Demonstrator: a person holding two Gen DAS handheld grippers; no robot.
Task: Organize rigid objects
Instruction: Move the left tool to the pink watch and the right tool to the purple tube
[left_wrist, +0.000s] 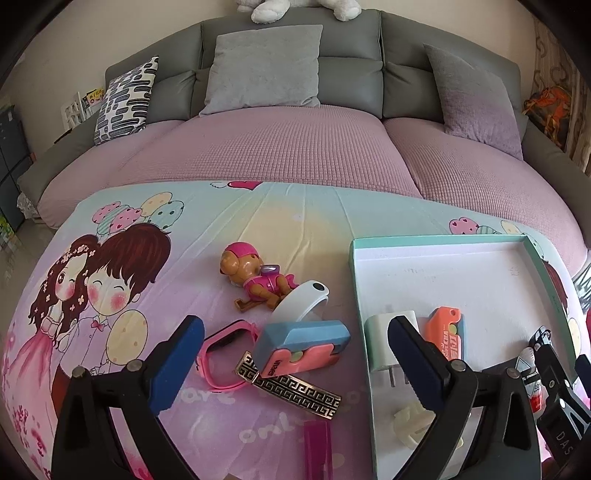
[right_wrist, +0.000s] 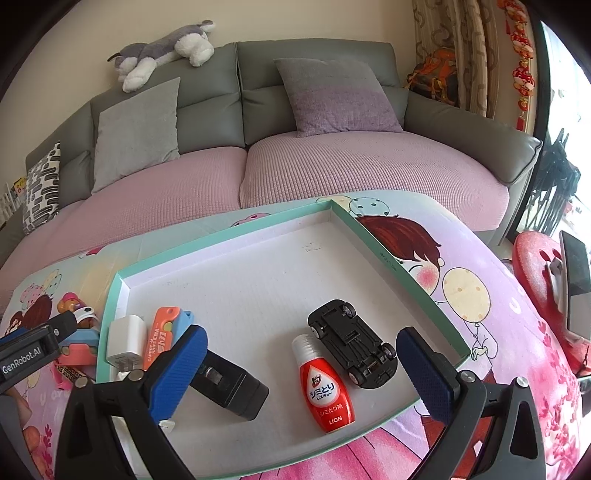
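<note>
My left gripper (left_wrist: 295, 325) is open and holds nothing. It hovers over a blue-and-pink block (left_wrist: 303, 343), a brass patterned bar (left_wrist: 295, 391) and a pink watch (left_wrist: 225, 354) on the cartoon cloth. Beyond them lie a toy pup (left_wrist: 255, 277) and a white band (left_wrist: 303, 299). My right gripper (right_wrist: 301, 332) is open and empty above the teal-rimmed white tray (right_wrist: 388, 258). A red bottle (right_wrist: 327, 391) and an upturned black toy car (right_wrist: 354, 343) lie between its fingers. Left of them in the tray are a black box (right_wrist: 229, 384), a white charger (right_wrist: 125, 339) and an orange toy knife (right_wrist: 164, 332).
The tray (left_wrist: 436, 240) also holds a cream plastic piece (left_wrist: 413, 424). A pink translucent strip (left_wrist: 317, 446) lies near the cloth's front edge. A sofa with a pink cover (left_wrist: 280, 147) and cushions stands behind the table. A red stool (right_wrist: 535, 266) is at the right.
</note>
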